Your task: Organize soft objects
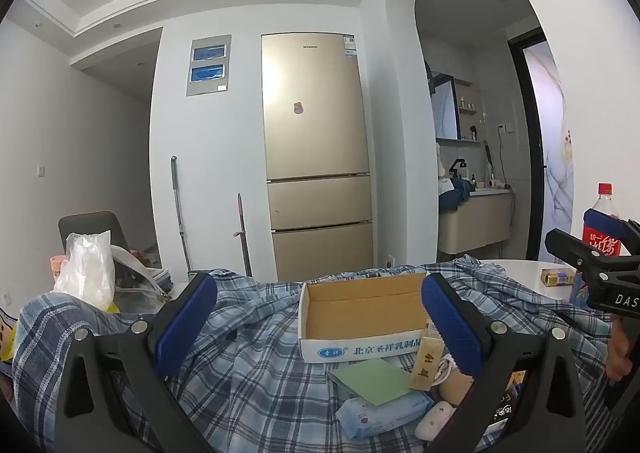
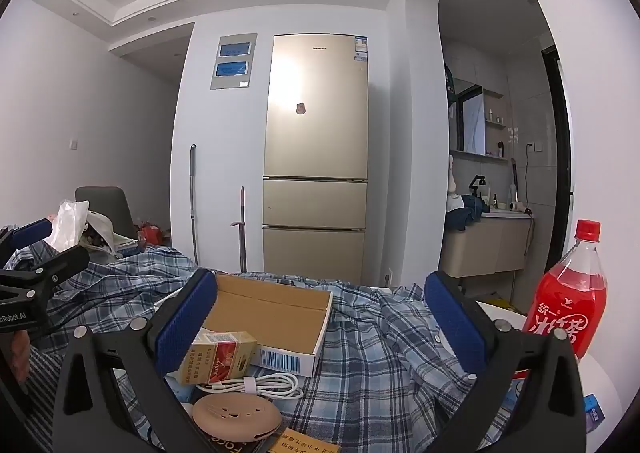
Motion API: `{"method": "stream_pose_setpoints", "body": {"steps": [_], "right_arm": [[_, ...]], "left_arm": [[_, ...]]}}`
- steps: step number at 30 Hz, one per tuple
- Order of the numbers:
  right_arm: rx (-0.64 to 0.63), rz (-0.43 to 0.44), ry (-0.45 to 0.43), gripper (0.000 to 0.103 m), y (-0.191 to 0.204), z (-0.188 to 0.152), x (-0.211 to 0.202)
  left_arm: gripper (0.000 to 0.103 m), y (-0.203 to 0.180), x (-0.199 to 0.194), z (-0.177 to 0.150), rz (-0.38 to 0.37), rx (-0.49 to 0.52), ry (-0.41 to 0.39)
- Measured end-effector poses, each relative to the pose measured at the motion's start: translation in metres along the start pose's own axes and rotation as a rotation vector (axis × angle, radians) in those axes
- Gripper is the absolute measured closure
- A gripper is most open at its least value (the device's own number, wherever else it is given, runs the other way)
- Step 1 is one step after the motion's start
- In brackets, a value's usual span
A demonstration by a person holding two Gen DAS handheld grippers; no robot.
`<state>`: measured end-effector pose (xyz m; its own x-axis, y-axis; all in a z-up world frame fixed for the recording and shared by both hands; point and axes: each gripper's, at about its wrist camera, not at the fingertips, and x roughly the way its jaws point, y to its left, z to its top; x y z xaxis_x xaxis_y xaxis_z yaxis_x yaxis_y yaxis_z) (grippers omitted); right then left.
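Nothing sorted yet: plaid shirt [image 2: 380, 337] sprawled crumpled across table [image 1: 520, 273], under empty cardboard box [image 1: 360, 305] and clutter. Left gripper [image 1: 320, 329], right gripper [image 2: 320, 333] spread wide, grasping nothing. Everything left to do.

A blue-and-white plaid shirt [image 1: 248, 357] lies spread and rumpled across the white round table [image 1: 516, 271], covering most of it. Its folds bunch up toward the far edge and hump at the left edge. The right edge of the tabletop stays bare. A row of small white buttons [image 2: 438, 337] runs along one creased placket on the right side of the cloth.
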<state>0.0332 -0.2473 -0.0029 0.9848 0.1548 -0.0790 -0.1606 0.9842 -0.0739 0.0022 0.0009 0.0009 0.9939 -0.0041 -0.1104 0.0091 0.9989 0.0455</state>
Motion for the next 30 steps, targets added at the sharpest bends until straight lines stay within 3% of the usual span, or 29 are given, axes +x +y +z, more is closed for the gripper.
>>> {"method": "stream_pose_setpoints", "body": {"steps": [20,30], "right_arm": [[-0.003,-0.004,0.002,0.0,0.002,0.001,0.0],[0.016,0.006,-0.01,0.0,0.002,0.004,-0.003]], "left_arm": [[0.0,0.007,0.012,-0.002,-0.04,-0.061,0.064],[0.0,0.015,0.012,-0.004,-0.035,-0.097,0.059]]}}
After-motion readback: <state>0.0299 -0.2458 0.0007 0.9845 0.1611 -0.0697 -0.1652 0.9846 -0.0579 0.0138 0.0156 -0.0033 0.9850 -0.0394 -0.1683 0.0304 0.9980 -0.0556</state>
